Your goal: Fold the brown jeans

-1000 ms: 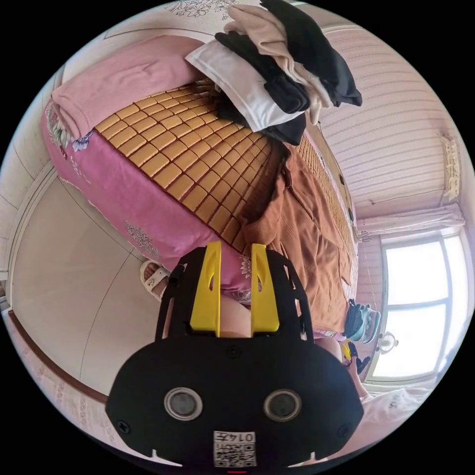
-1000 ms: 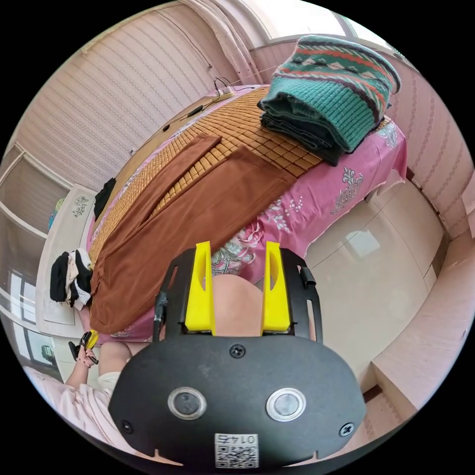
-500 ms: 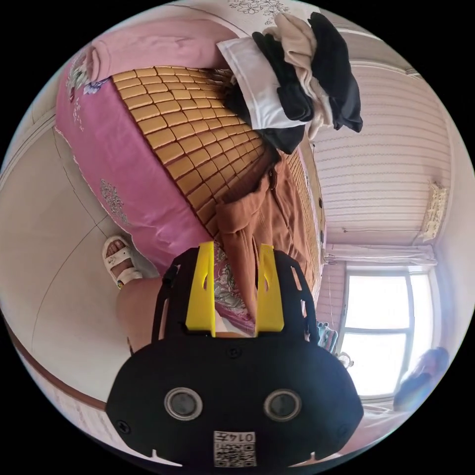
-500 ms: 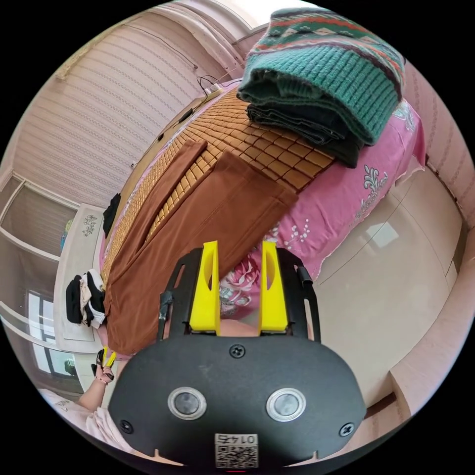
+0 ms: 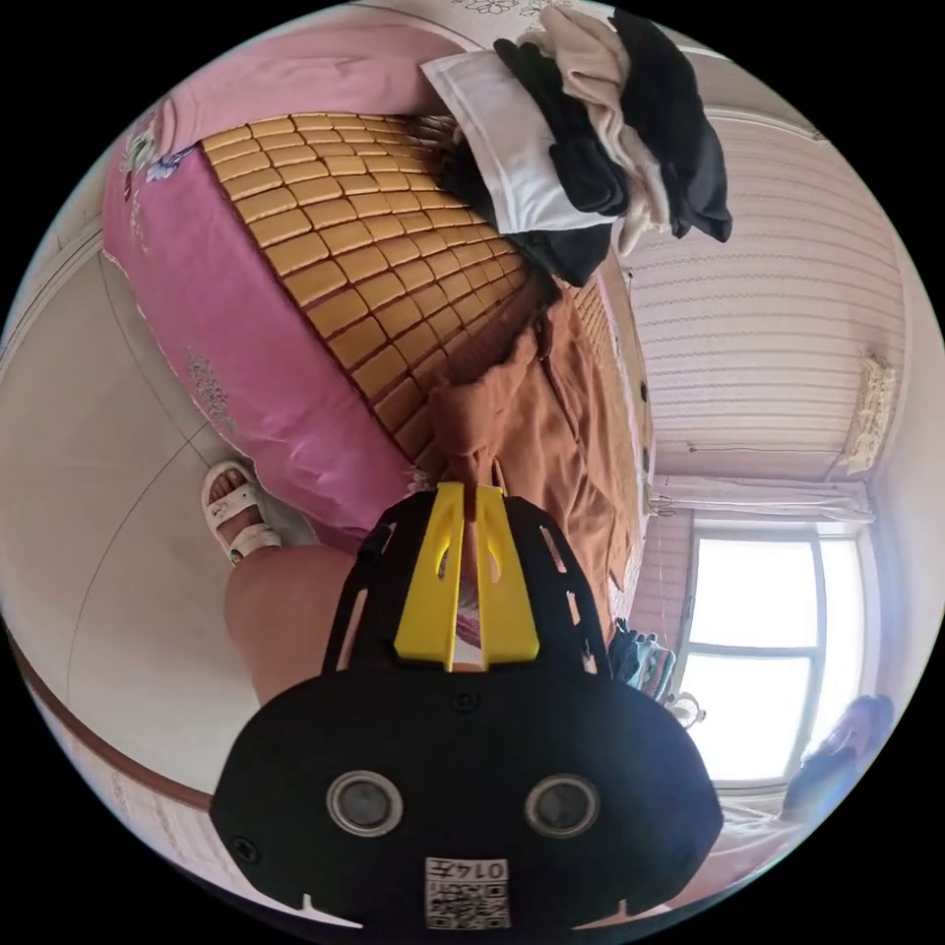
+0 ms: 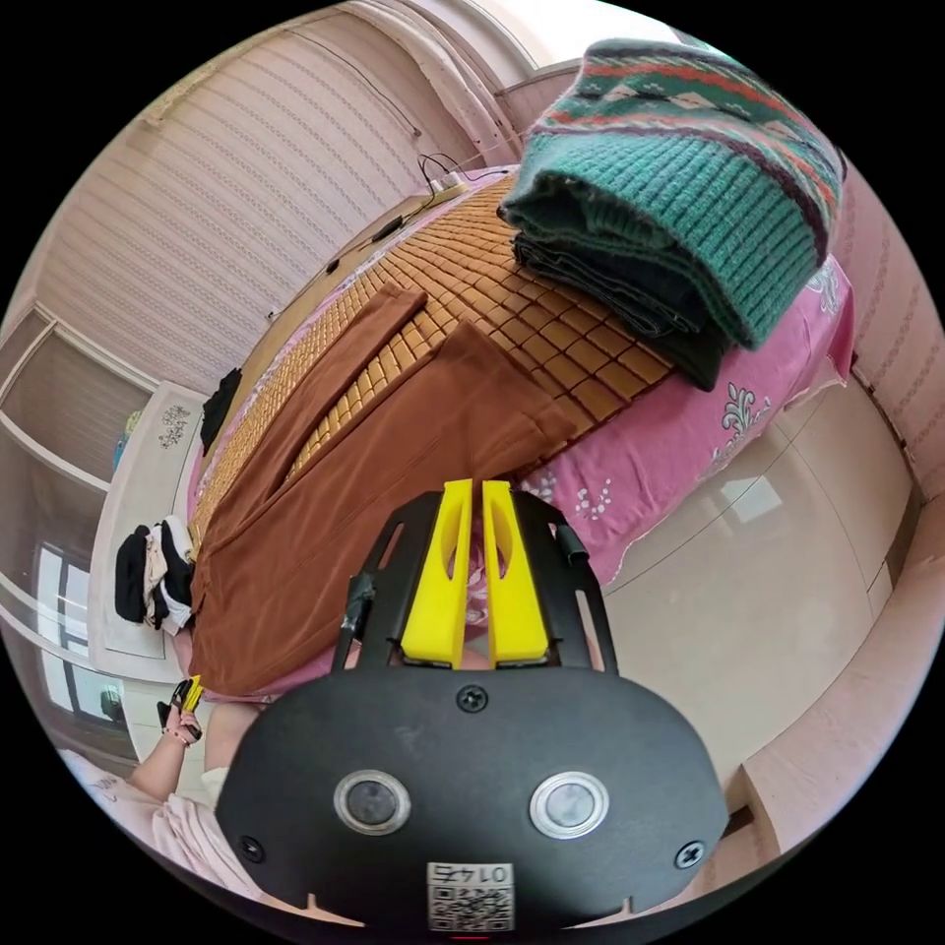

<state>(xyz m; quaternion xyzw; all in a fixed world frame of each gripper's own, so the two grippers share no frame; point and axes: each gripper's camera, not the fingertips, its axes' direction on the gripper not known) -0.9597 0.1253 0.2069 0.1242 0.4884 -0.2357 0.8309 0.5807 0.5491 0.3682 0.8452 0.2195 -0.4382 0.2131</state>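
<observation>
Jeans (image 6: 394,433): brown, spread flat on my bed (image 6: 679,413).
Left claw (image 5: 468,492): nearly closed at waistband corner; grip uncertain.
Right claw (image 6: 471,492): nearly closed at hem; grip uncertain.
Handling: soft, heavyish; I'd pinch corners.

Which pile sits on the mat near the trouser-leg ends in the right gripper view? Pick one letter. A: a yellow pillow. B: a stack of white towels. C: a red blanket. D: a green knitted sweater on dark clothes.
D: the green sweater lies folded atop dark clothes, beyond the leg ends of the jeans.
</observation>
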